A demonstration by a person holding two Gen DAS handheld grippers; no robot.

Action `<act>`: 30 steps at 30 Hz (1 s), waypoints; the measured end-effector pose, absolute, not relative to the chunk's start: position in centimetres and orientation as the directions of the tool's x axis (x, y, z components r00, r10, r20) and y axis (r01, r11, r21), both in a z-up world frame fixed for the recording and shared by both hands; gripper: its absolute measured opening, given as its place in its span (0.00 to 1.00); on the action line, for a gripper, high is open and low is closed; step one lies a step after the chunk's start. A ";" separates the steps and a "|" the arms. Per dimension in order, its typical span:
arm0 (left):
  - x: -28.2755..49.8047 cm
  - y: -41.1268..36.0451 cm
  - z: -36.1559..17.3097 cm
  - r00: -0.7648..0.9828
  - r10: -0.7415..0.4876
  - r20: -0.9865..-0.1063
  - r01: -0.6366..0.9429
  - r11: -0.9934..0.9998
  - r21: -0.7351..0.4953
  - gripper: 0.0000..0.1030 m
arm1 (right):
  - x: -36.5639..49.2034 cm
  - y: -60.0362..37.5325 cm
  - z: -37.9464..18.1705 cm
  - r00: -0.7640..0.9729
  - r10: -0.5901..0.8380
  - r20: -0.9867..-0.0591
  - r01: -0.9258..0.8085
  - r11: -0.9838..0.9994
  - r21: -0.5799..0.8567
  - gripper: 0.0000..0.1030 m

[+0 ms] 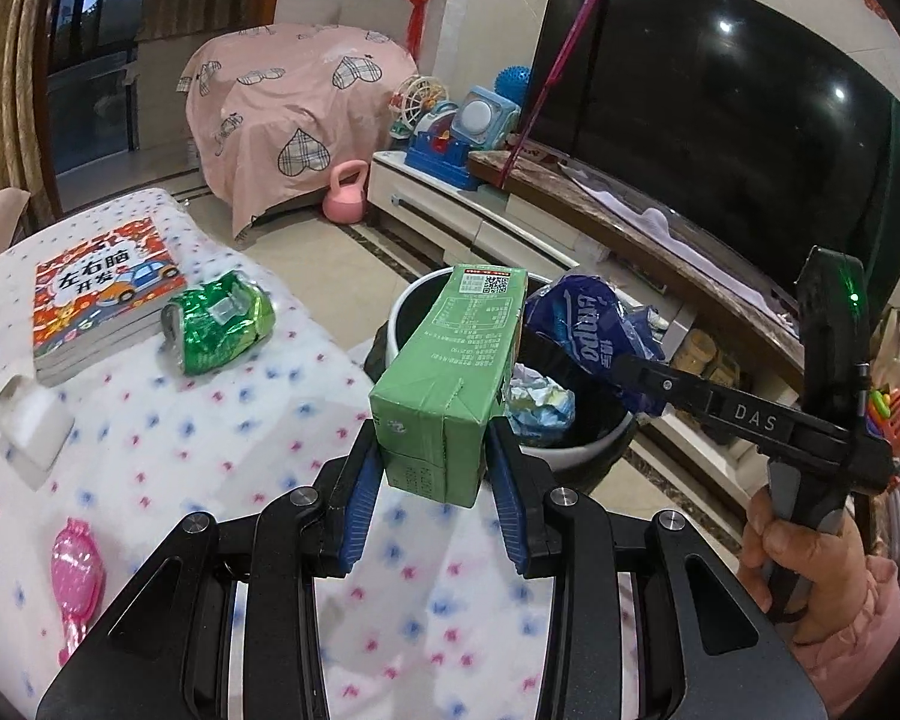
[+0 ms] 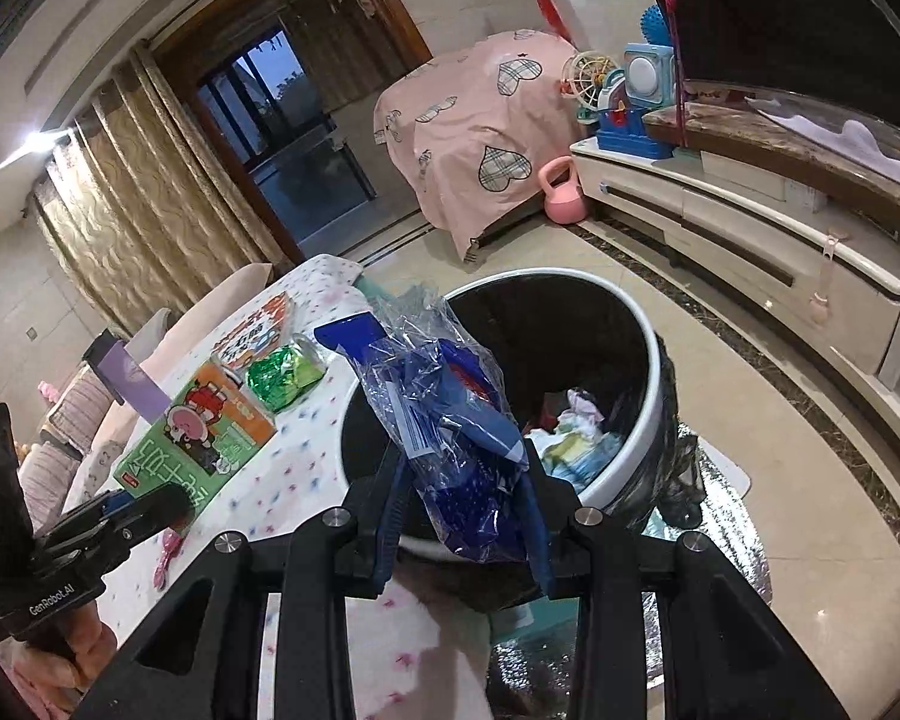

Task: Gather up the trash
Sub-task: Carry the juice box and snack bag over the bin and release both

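L claw [image 1: 432,480] clamped on the bottom end of a green cardboard drink carton [image 1: 450,372], blue pads on both sides; carton sticks up and fwd, top end over the near rim of the round white-rimmed bin w/ black liner [image 1: 570,456]. Grip is low on a tall box, so it could lever out or tip sideways and land on the counter w/ white flowered cloth [image 1: 210,450] instead of the bin.

R claw [image 2: 462,516] pinched on a crumpled blue-and-clear plastic wrapper [image 2: 450,420], held above the bin's near edge. Film is slippery and springy; on release it may cling to a pad or drift outside the rim.

Both claws converge on the same opening, collision risk imo if dropped together.

Further back on the counter: crushed green foil packet [image 1: 219,324] not yet collected, beside a stack of colourful kids' books [image 1: 102,300]; don't grab the books.
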State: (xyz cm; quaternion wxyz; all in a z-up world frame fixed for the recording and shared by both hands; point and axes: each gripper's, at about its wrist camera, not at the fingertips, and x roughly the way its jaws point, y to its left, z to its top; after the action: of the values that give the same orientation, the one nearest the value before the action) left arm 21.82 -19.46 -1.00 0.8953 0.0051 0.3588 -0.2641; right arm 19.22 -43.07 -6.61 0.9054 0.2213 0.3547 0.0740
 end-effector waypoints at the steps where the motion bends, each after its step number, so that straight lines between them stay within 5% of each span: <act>1: 22.1 -19.7 -1.0 0.601 -0.471 -0.646 0.477 0.860 -0.183 0.33 | 19.4 -43.2 -6.6 0.736 0.290 -0.611 0.024 0.892 0.452 0.34; 30: 26.4 -25.1 -2.4 0.546 -0.444 -0.711 0.488 0.858 -0.161 0.33 | 22.7 -44.2 -7.4 0.681 0.248 -0.689 0.048 0.923 0.381 0.37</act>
State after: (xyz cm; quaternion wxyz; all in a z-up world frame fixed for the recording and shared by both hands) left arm 26.38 -25.12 -2.45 0.8787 0.0279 0.3959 -0.2652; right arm 22.69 -44.17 -7.44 0.8975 0.1875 0.3952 0.0558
